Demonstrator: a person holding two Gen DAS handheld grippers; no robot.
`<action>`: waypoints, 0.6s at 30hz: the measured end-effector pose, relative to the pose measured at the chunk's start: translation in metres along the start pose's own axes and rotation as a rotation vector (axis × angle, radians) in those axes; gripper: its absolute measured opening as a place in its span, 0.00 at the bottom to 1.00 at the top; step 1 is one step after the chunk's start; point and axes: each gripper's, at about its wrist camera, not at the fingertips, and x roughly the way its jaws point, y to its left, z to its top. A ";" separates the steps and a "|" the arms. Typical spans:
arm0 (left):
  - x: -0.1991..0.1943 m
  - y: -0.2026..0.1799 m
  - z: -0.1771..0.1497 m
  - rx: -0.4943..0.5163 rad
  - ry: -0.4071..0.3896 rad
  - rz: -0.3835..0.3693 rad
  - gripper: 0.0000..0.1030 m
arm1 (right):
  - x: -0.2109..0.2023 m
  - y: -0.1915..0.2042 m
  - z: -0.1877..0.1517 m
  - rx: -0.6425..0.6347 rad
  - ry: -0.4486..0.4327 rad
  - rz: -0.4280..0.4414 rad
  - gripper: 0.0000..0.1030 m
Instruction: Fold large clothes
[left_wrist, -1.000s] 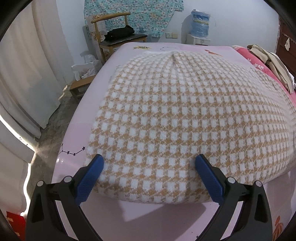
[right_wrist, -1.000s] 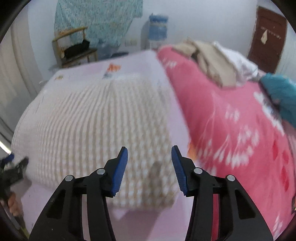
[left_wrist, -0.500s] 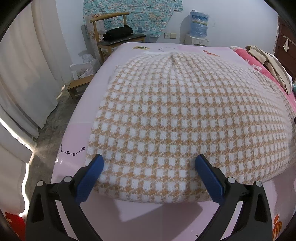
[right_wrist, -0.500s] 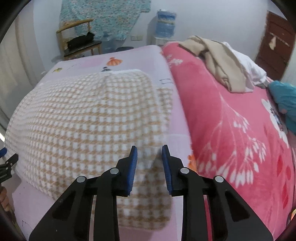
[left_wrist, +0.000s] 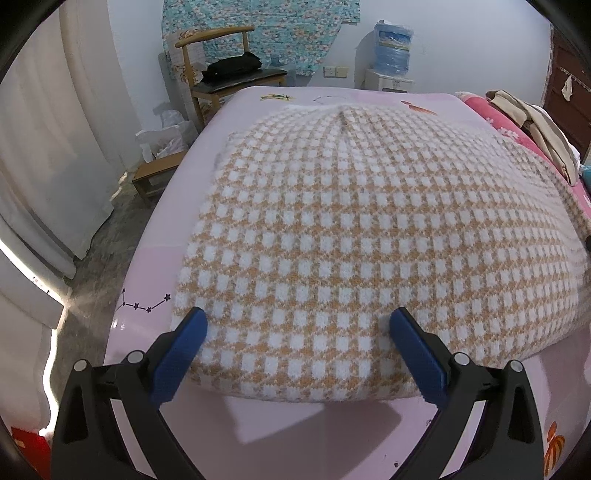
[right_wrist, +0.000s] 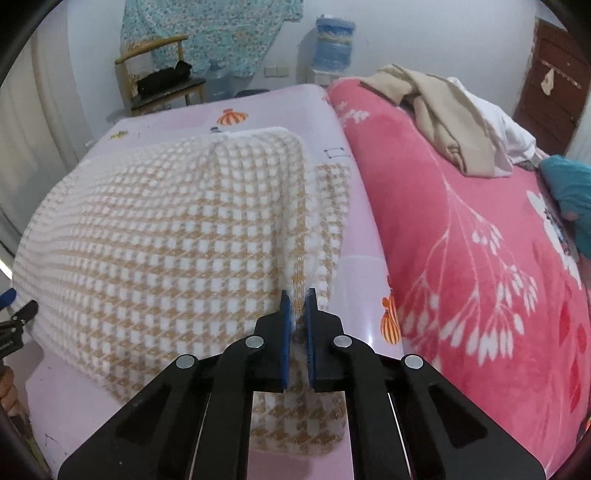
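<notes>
**Right tongs pinch the checked knit on the bed**

The right gripper (right_wrist: 297, 295) is clenched on a raised fold of the tan-and-white checked garment (right_wrist: 166, 251). The left gripper (left_wrist: 297, 325) stands spread wide over the garment's near edge, grasping nothing. The garment lies flat on the pink bedsheet (left_wrist: 314, 435), beside a red floral blanket (right_wrist: 461, 240).

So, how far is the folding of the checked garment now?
Done: the checked garment lies spread flat on the pink sheet. In hand: the right claw is shut on a pinch of cloth near the garment's right edge, while the left claw is open over the near edge, gripping nothing. Left: no fold shows yet, so all folding remains.
</notes>
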 end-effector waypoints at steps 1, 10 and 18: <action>0.000 0.001 0.000 0.001 -0.001 -0.002 0.95 | -0.005 -0.001 -0.002 0.004 -0.005 0.000 0.05; -0.001 0.000 0.000 0.014 -0.004 0.006 0.95 | 0.013 -0.021 -0.009 0.081 0.020 -0.016 0.05; -0.003 0.004 -0.004 -0.003 -0.012 -0.014 0.95 | 0.020 -0.021 -0.012 0.077 0.062 -0.032 0.05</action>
